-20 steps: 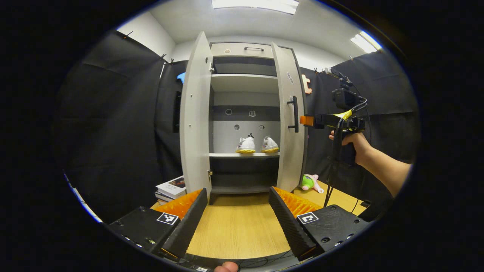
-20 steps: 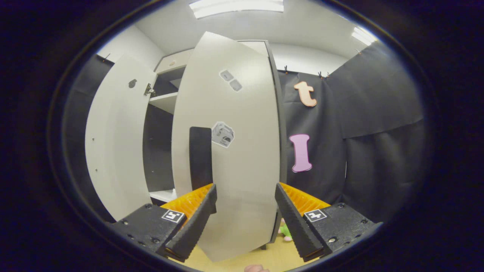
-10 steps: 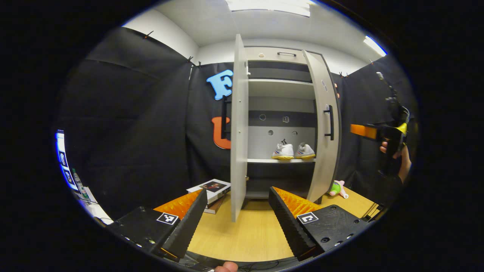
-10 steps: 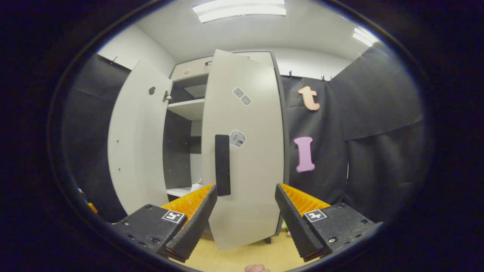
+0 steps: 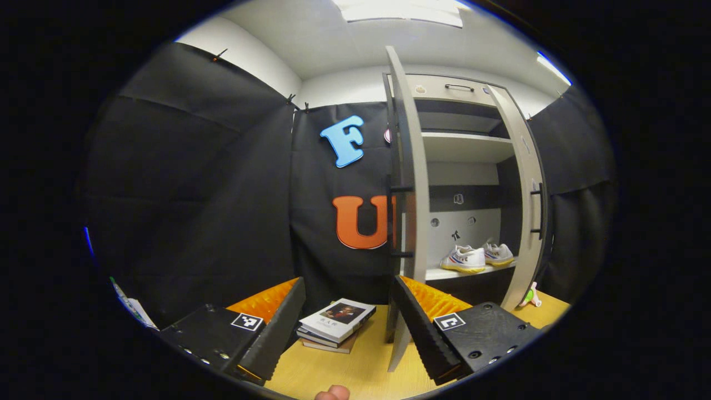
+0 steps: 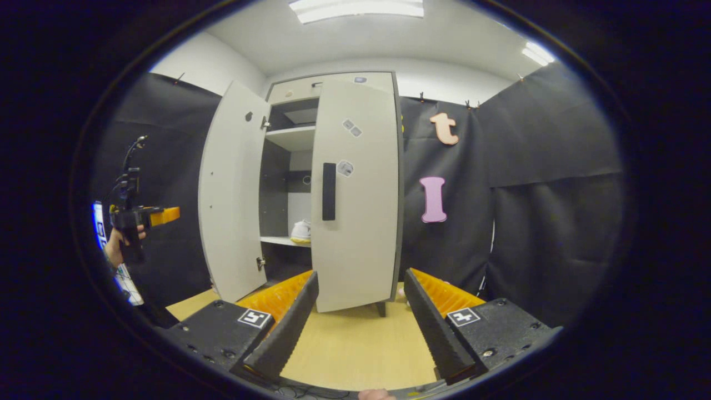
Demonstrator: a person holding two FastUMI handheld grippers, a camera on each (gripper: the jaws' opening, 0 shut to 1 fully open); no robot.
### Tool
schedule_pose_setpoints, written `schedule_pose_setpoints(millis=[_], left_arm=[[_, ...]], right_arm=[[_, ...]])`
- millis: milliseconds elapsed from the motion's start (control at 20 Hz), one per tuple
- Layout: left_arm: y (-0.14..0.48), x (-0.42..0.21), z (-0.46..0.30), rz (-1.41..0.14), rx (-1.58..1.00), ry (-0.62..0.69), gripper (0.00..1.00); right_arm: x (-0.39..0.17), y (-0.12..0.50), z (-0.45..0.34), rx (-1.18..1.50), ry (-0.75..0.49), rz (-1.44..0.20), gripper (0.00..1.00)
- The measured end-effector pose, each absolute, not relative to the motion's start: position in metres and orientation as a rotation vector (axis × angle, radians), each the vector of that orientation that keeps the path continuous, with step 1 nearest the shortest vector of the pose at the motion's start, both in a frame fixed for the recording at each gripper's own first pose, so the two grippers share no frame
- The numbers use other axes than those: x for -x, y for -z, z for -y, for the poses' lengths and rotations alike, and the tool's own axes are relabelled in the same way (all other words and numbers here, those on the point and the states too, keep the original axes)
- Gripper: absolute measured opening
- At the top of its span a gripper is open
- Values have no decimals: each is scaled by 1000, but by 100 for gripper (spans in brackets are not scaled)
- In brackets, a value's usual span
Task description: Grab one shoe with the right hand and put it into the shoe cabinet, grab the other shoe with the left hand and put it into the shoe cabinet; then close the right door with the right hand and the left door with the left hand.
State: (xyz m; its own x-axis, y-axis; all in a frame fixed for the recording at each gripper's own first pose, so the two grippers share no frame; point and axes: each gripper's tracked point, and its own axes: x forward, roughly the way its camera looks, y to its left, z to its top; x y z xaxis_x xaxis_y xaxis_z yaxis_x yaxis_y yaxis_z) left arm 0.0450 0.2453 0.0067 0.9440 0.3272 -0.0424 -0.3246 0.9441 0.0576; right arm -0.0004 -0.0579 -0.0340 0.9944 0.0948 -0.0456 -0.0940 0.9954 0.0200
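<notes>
Both claws wide open, empty: left gripper (image 5: 347, 319) risks clipping stacked paperback books (image 5: 335, 326) at six o'clock while closing pale-grey left door (image 5: 408, 183); right door (image 6: 355, 194) seemingly ajar.

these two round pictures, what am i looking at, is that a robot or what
No robot: a person carries a hand-held gripper in each hand, each with its own fisheye camera. The left gripper view looks past the open left hand-held gripper at a cabinet whose left door stands open edge-on; two shoes sit on a shelf, and books lie on the wooden floor. The right gripper view shows the open right hand-held gripper facing the nearly shut right door. Neither holds anything.
</notes>
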Motion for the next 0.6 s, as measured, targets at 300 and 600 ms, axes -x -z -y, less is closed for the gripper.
schedule_pose_setpoints(millis=[300, 600], left_arm=[[-18, -106, -292, -76, -87, -358, 96], [-21, -119, -276, -63, -59, -278, 93]], right_arm=[[10, 27, 56, -17, -77, -30, 100], [5, 32, 60, -14, -49, -43, 100]])
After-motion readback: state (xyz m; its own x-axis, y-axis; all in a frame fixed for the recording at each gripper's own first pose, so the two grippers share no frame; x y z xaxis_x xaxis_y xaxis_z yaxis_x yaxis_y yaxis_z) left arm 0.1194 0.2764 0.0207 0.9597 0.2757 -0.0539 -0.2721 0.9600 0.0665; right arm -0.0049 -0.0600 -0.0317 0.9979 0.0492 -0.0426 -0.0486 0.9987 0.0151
